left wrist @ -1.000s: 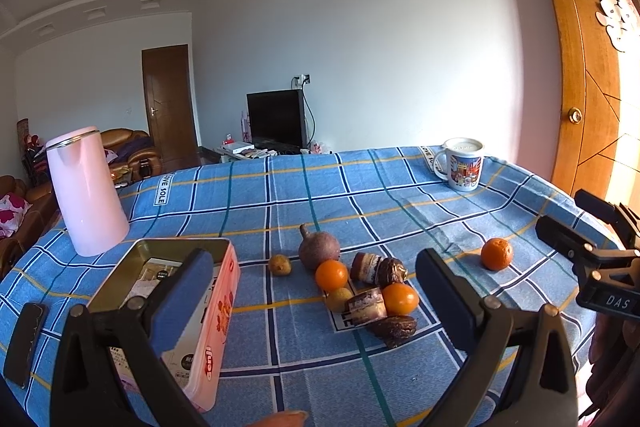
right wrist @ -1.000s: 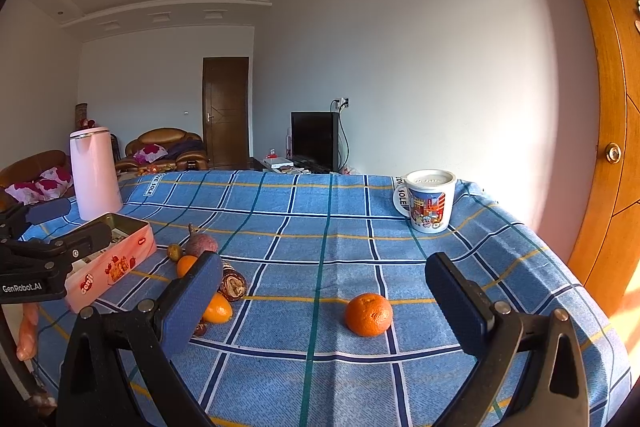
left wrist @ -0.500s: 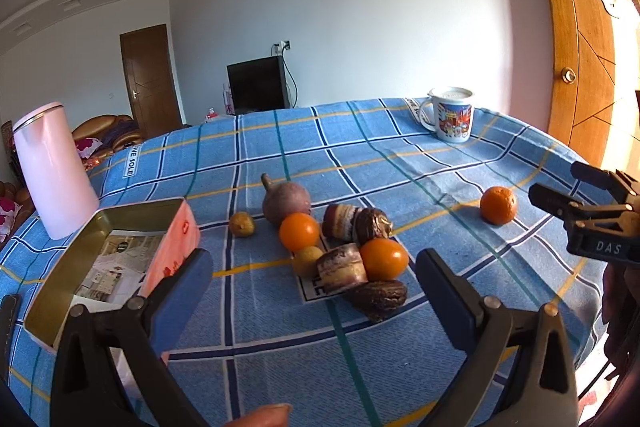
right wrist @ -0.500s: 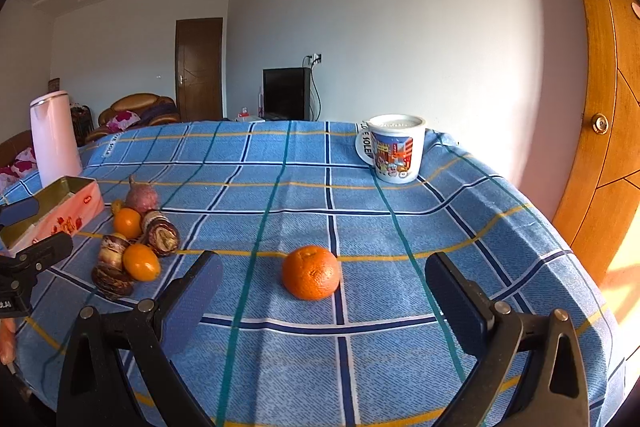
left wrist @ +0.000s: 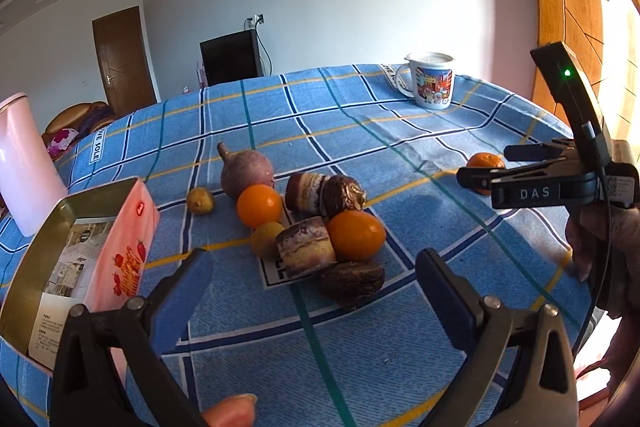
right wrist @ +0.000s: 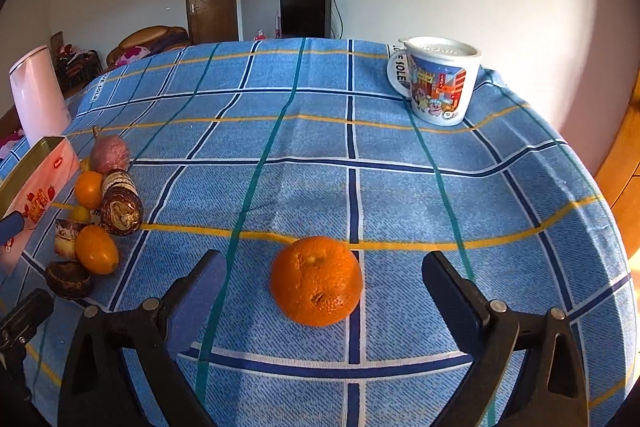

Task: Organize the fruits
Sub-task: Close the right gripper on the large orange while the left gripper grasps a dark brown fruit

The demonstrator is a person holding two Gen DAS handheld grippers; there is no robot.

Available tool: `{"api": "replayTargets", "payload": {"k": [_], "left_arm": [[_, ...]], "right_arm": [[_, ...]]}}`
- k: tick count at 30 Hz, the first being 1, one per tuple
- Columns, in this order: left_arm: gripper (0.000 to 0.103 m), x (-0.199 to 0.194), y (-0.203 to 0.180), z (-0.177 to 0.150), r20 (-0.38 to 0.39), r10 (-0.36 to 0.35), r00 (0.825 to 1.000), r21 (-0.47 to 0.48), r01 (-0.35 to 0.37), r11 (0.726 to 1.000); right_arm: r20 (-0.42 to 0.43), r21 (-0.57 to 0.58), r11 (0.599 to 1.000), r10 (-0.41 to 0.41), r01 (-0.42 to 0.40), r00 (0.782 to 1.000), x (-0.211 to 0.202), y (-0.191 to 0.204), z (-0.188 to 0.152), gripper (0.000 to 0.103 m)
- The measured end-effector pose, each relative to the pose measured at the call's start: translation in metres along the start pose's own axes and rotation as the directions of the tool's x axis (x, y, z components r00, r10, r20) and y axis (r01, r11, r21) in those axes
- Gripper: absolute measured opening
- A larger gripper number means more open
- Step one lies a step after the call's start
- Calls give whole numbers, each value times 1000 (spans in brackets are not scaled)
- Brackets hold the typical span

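A lone tangerine lies on the blue plaid tablecloth, between the open jaws of my right gripper, untouched. It also shows in the left wrist view, behind the right gripper. A cluster of fruit lies ahead of my open, empty left gripper: two oranges, a purple round fruit, small yellow fruits, and brown halved fruits. An open pink tin box stands left of the cluster.
A printed mug stands at the far right of the table. A pink kettle stands at the far left. The table edge drops off to the right, by a wooden door. A thumb tip shows at the bottom.
Both grippers moved forward and lower toward the table. The right gripper closed in on the tangerine, which now sits between its jaws. The left gripper came nearer the fruit cluster.
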State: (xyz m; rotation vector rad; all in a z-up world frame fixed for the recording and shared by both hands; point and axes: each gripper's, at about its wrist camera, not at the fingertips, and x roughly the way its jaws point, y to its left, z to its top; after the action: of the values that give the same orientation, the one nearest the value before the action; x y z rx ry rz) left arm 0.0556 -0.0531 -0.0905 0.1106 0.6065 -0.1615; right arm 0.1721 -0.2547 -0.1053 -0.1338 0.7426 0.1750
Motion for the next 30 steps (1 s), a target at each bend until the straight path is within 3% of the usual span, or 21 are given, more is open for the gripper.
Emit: {"api": "replayTargets", "payload": {"k": [2, 7, 12, 14, 15, 17, 19, 23, 30], "left_arm": [[103, 2, 0, 1, -6, 1, 1000, 3, -1, 1000], [103, 8, -8, 3, -26, 15, 1000, 39, -14, 999], [98, 10, -12, 1, -57, 10, 998, 63, -6, 998], [82, 15, -14, 0, -82, 7, 997, 74, -1, 997], [79, 18, -16, 0, -97, 6, 995, 79, 2, 997], [60, 21, -16, -1, -114, -5, 993, 81, 14, 997], [58, 22, -15, -1, -118, -6, 993, 75, 15, 997], [39, 20, -15, -2, -110, -34, 993, 70, 41, 997], [39, 7, -4, -3, -73, -83, 994, 33, 86, 996]], "right_arm": [[-32, 4, 1000, 18, -18, 999, 5, 0, 0, 74], [-61, -4, 999, 42, -42, 997, 9, 2, -1, 54], [-62, -12, 998, 65, -66, 996, 10, 2, -1, 49], [-57, -12, 997, 82, -82, 995, 10, 2, -1, 49], [-52, -11, 996, 91, -91, 995, 9, 2, -1, 49], [-37, -5, 995, 96, -97, 995, 7, 0, -1, 49], [-24, 5, 995, 101, -101, 995, 4, -2, -1, 49], [14, 13, 995, 102, -102, 995, -2, -4, -1, 49], [115, 9, 996, 83, -84, 990, -24, 1, -4, 49]]}}
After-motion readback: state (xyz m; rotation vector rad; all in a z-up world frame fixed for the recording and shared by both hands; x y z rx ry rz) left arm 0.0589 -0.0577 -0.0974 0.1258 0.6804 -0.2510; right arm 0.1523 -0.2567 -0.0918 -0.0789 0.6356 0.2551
